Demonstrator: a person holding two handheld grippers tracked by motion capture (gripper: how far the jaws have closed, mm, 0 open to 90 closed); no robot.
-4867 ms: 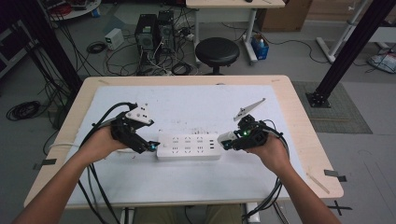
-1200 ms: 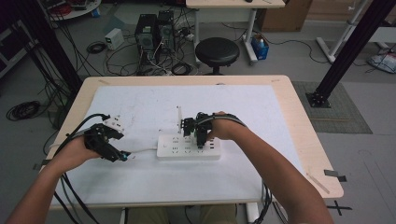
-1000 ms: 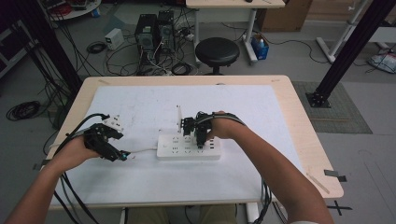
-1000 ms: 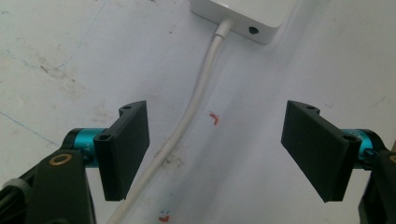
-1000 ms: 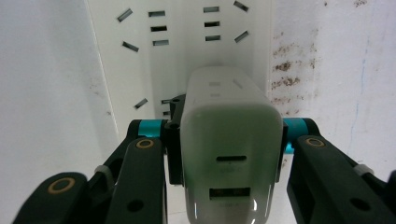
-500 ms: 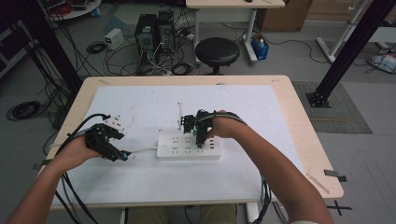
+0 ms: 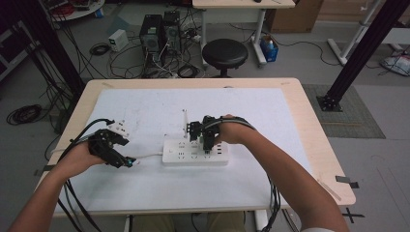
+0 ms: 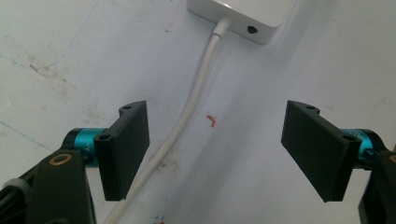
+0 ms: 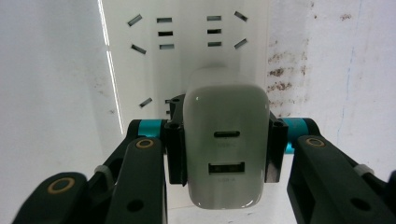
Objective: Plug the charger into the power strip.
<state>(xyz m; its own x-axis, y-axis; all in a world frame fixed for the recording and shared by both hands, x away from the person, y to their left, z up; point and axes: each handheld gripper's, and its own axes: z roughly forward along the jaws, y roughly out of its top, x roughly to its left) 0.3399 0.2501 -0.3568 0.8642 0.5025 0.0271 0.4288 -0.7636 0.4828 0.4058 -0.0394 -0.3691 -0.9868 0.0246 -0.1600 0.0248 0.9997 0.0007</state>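
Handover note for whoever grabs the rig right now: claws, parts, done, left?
Right claw: shut on the white USB charger, held over the white power strip.
Left claw: open, holding nothing, jaws either side of the strip's white cable without touching it.
Done: charger gripped and brought to the strip.
Unclear: whether its prongs are seated; they are hidden.
Left: probably press it home, release, withdraw.

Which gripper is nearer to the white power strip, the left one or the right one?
The right. The right gripper is directly above the power strip, clamping a white charger. The left gripper is off the strip's cable end, jaws open astride the cable.
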